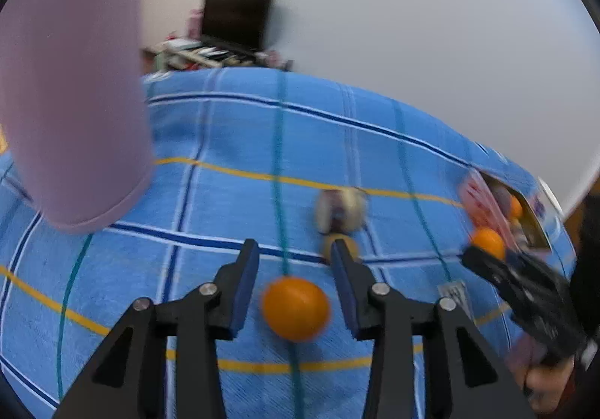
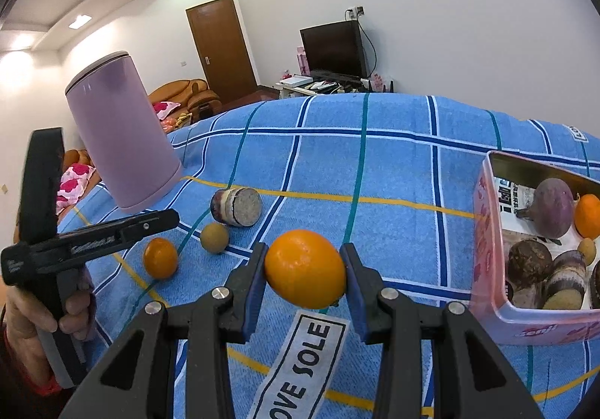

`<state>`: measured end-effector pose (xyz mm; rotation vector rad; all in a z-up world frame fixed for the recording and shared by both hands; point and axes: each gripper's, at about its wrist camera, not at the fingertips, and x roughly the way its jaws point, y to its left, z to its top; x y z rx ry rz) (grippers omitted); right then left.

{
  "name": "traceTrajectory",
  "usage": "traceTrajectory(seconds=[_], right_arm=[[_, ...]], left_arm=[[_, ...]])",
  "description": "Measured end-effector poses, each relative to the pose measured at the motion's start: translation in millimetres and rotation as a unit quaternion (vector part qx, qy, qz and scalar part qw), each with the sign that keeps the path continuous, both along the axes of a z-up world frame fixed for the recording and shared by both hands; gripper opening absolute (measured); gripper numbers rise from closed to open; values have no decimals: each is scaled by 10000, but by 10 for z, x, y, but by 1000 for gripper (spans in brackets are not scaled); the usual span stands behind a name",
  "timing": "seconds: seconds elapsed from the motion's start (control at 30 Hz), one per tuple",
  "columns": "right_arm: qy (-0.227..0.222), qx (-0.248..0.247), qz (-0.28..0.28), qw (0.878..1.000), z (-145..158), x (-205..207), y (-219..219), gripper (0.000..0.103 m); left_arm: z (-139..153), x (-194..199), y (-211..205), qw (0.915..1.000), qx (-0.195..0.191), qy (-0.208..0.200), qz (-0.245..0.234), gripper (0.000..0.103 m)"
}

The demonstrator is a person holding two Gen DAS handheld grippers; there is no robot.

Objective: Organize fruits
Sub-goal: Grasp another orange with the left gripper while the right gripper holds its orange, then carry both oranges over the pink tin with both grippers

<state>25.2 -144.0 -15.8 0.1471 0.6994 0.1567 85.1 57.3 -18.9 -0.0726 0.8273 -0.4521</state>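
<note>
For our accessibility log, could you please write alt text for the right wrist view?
The right gripper holds an orange between its fingers above a blue plaid cloth. A pink tin of fruit sits right; the left gripper approaches a smaller orange.

Left wrist view: motion-blurred, fisheye-curved edges | Right wrist view: sharp, bright; ceiling lights [image 2: 80,21] glare on white walls

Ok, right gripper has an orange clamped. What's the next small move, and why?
Probably carry the right gripper to its right, over the rim of the pink tin, then release. The orange is held between both pads, above the blue towel, and the tin already holds other fruit. The left gripper is open around a second orange, which can wait.
</note>
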Motion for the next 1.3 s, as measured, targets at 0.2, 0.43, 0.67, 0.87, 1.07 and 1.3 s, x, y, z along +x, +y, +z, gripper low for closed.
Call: traceTrajectory(seconds=[0.2,0.43,0.67,0.87,1.07,1.3], right_arm=[[47,65,21,10000,-11,14,-14,41],[59,83,11,9999,-13,19,-18,41],[-47,-6,-49,10000,8,-16,-4,41],[-770,-444,-178,9959,163,-177,69,41],[-1077,-580,-282,9921,241,-245,58,41],[-1162,-625,-273,9909,268,-268,43,41]], left_arm=[[-162,-88,-125,9971,730,192,-93,61],[-232,-64,-186,9936,1118,141,121,41],[-129,-66,-96,9950,919,-95,385,41],[159,-194,-17,9924,328,-963,688,41],[325,-318,-113,9835,50,-1641,764,41],[313,-419,-331,9802,-18,-1904,546,41]])
